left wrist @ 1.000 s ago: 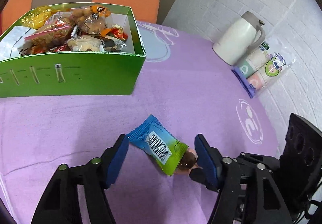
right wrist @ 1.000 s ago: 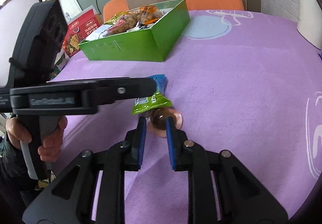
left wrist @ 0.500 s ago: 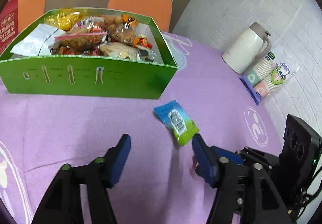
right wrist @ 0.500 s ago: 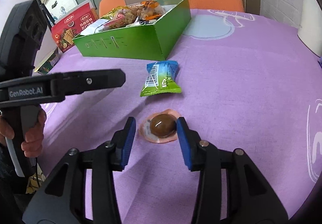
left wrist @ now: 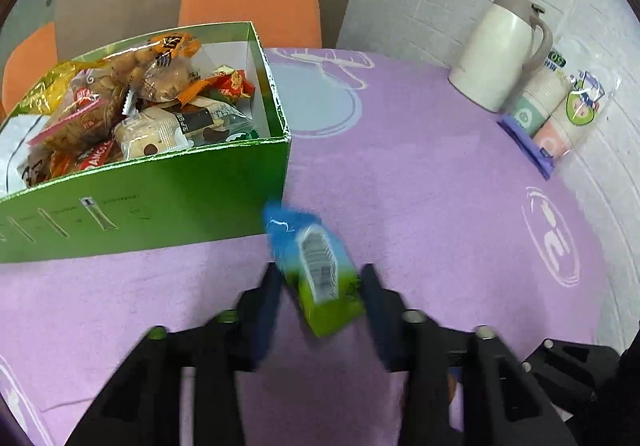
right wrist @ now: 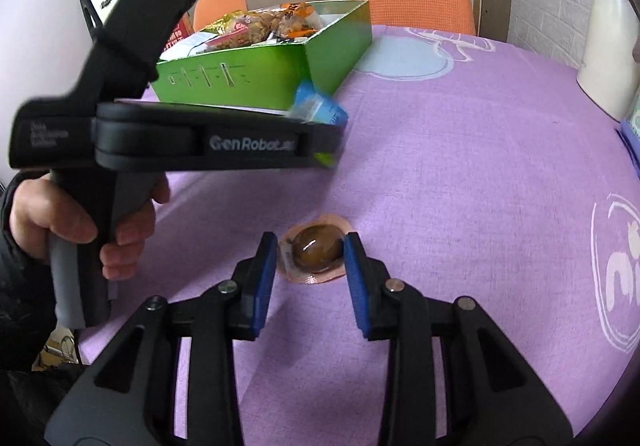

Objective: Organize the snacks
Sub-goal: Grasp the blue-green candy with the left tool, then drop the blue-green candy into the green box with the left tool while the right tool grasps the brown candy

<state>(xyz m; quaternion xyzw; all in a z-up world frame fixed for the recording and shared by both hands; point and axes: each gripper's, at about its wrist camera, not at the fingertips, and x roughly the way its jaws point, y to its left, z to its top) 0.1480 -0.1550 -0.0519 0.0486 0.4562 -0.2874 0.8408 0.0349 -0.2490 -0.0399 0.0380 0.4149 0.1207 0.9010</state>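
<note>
Since half a second back, the left gripper [left wrist: 320, 286] had come in around the blue-green packet [left wrist: 316, 266] and looked to be pinching it, lifted near the green box [left wrist: 160, 201]; the shot was blurry there, though. The right gripper [right wrist: 310, 258] had stayed low with jaws spread on both sides of the brown egg pouch [right wrist: 316, 256], which lay on the purple cloth [right wrist: 480, 165]. Box was full of snacks. A white jug [left wrist: 500, 61] and cups [left wrist: 556, 113] sat far right.
</note>
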